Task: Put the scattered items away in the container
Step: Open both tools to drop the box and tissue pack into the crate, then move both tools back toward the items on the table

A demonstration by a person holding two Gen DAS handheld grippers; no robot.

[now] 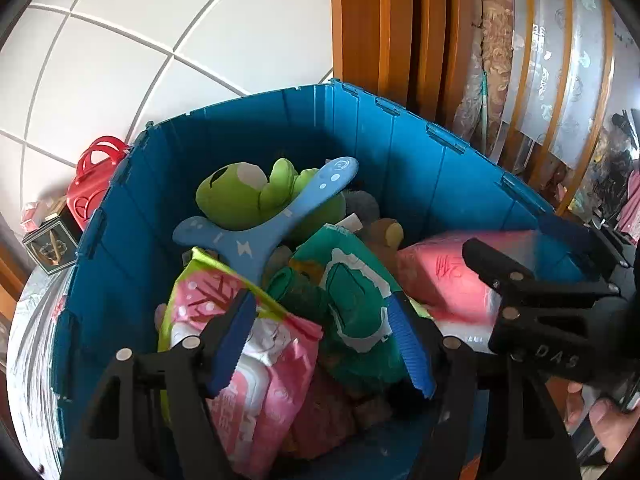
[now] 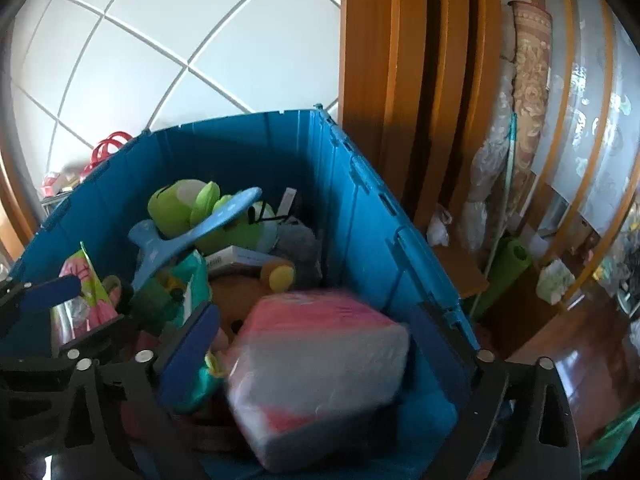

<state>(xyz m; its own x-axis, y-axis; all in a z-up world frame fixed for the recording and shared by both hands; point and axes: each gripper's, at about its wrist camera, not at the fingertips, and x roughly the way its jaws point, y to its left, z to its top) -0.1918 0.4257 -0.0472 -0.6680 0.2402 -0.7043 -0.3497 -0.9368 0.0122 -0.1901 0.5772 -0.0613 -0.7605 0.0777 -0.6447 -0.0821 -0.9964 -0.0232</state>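
- Left claw (image 1: 326, 332): jaws apart, nothing pinched. Its blue pads (image 1: 234, 338) hang over the pile inside the bin, with a pink wipes pack (image 1: 256, 372) just under the left pad and a green pouch (image 1: 352, 300) showing in the gap between them.
- Right claw (image 2: 316, 354): jaws wide apart. A pink-and-white wrapped pack (image 2: 320, 376) lies between the pads, blurred; the pads do not press on it.
- In the left wrist view the right claw shows at the right edge, a person's fingers (image 1: 608, 420) on its handle.
- Blue bin (image 1: 256, 128): open on top and holding the gathered items: green plush frog (image 1: 244, 196), light blue three-armed toy (image 1: 276, 224), brown plush (image 2: 276, 274), white box (image 2: 240, 258).
- Outside the bin, far left: red handbag (image 1: 90, 184) and small dark box (image 1: 50, 246), both near the bin wall.
- Behind: white tiled wall (image 1: 160, 40); wooden frame (image 2: 384, 80) to the right.
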